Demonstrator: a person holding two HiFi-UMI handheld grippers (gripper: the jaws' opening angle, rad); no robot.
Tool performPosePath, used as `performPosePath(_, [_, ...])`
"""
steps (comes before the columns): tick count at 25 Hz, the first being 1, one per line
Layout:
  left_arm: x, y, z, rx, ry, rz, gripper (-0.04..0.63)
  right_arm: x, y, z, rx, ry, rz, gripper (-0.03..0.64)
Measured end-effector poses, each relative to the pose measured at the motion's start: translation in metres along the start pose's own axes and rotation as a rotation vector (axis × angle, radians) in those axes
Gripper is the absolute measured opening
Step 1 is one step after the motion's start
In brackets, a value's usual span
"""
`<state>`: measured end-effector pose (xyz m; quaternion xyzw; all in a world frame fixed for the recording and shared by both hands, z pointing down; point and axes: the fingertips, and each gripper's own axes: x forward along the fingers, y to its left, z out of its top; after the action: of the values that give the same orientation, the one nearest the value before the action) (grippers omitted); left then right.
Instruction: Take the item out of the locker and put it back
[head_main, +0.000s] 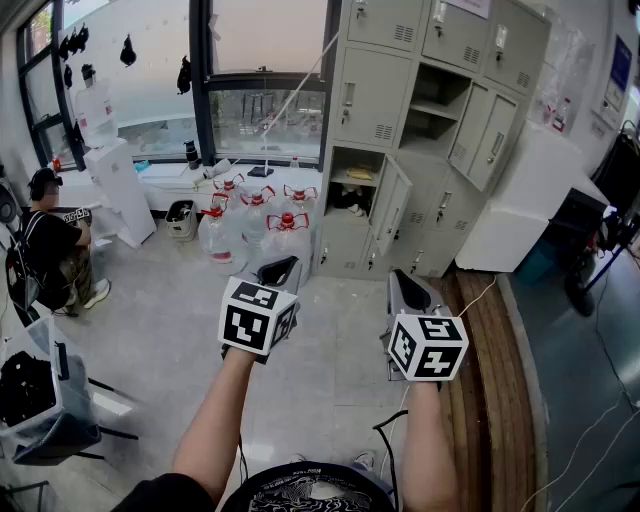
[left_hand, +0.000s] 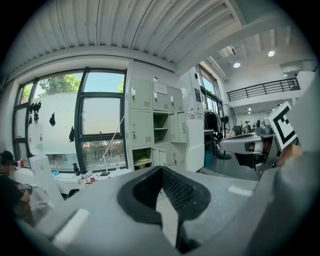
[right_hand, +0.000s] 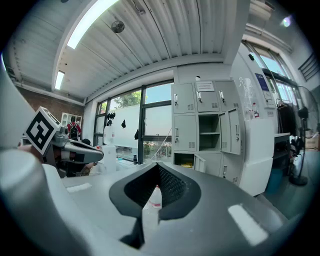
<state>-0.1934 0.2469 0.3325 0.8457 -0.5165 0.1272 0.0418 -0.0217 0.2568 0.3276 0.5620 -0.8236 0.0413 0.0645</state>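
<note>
Two empty claws, the left claw (head_main: 278, 270) and the right claw (head_main: 404, 284), hang level with jaws together, well short of the locker (head_main: 372, 98). A yellow item (head_main: 358, 174) lies in its open lower compartment, above a dark item (head_main: 349, 199).

A big work room with lockers

It was a large indoor work place, not a home. A wall of grey metal lockers (head_main: 420, 90) stood in the corner, with some doors open. Tall windows (head_main: 265, 60) with dark frames ran along one side, and a long white ledge (head_main: 190, 182) sat under them. Big water jugs (head_main: 255, 225) with red caps stood on the pale floor (head_main: 170, 300) near a white water cooler (head_main: 120, 190). A person (head_main: 55, 245) sat at the side. The ribbed roof (right_hand: 150, 35) had a long light (right_hand: 92, 20), and a standing fan (left_hand: 226, 116) stood farther back.
</note>
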Motion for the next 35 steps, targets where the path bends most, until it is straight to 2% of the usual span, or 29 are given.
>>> performPosePath(12, [-0.003, 0.004, -0.002, -0.004, 0.005, -0.002, 0.0, 0.002, 0.011, -0.004, -0.003, -0.006, 0.005, 0.03])
performPosePath(15, [-0.003, 0.002, -0.003, -0.004, 0.003, -0.005, 0.0, 0.003, 0.012, -0.006, -0.004, -0.004, 0.007, 0.076])
performPosePath(35, [-0.001, 0.008, -0.004, -0.015, 0.0, -0.024, 0.0, 0.004, 0.019, 0.001, -0.009, -0.016, -0.009, 0.26])
